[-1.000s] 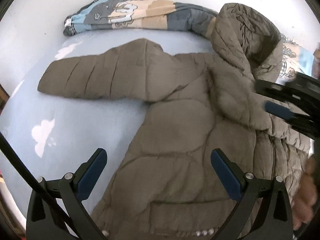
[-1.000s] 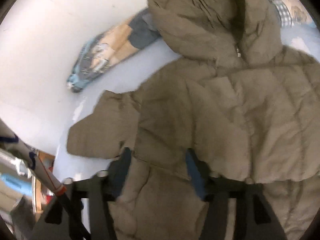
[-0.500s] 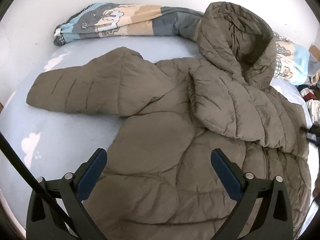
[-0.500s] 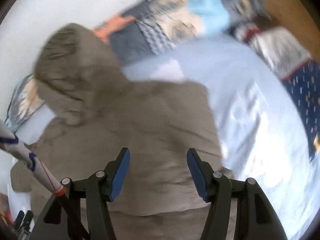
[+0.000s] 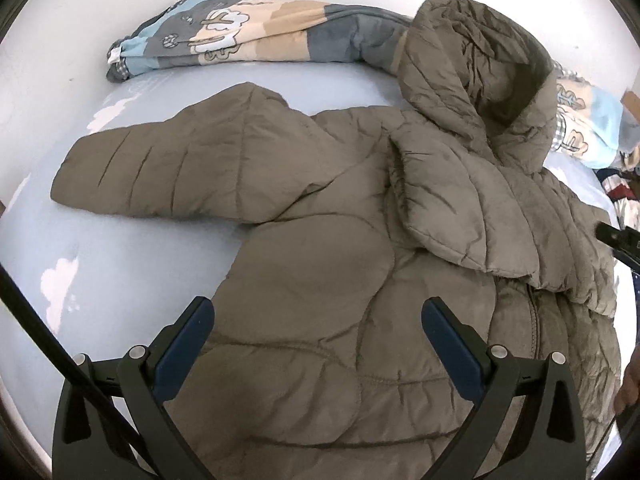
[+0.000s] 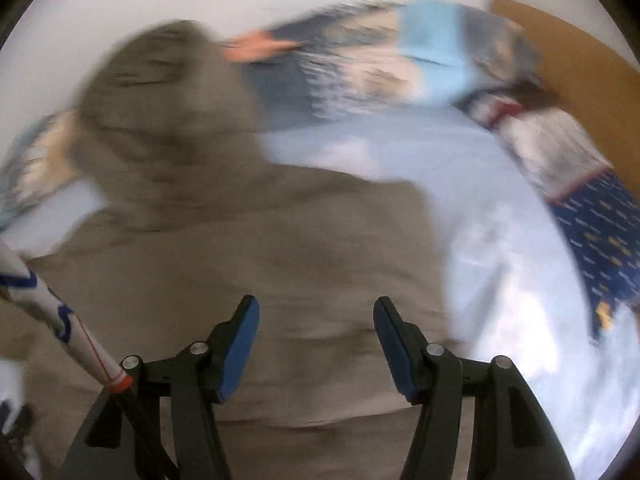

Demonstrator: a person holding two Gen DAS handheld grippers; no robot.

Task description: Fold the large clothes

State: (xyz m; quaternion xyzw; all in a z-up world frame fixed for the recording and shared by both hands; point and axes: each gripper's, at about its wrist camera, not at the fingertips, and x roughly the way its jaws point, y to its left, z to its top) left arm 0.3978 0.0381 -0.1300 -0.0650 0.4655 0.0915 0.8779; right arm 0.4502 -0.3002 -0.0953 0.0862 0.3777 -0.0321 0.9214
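Jacket [image 5: 340, 280] | spread on bed [image 5: 120, 264] | outstretched sleeve [image 5: 160, 172] nearer left claw [image 5: 318, 344] | both claws gaped, nothing held; right claw [image 6: 316, 344].

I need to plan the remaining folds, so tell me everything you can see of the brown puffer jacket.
The jacket is olive-brown, quilted and puffy, of smooth, slightly shiny fabric. It lies front up on the light blue sheet, zip closed as far as it shows. One sleeve stretches flat out to the side; the other is folded across the chest. The hood stands crumpled against the patterned blanket by the wall. Neither gripper grips it.
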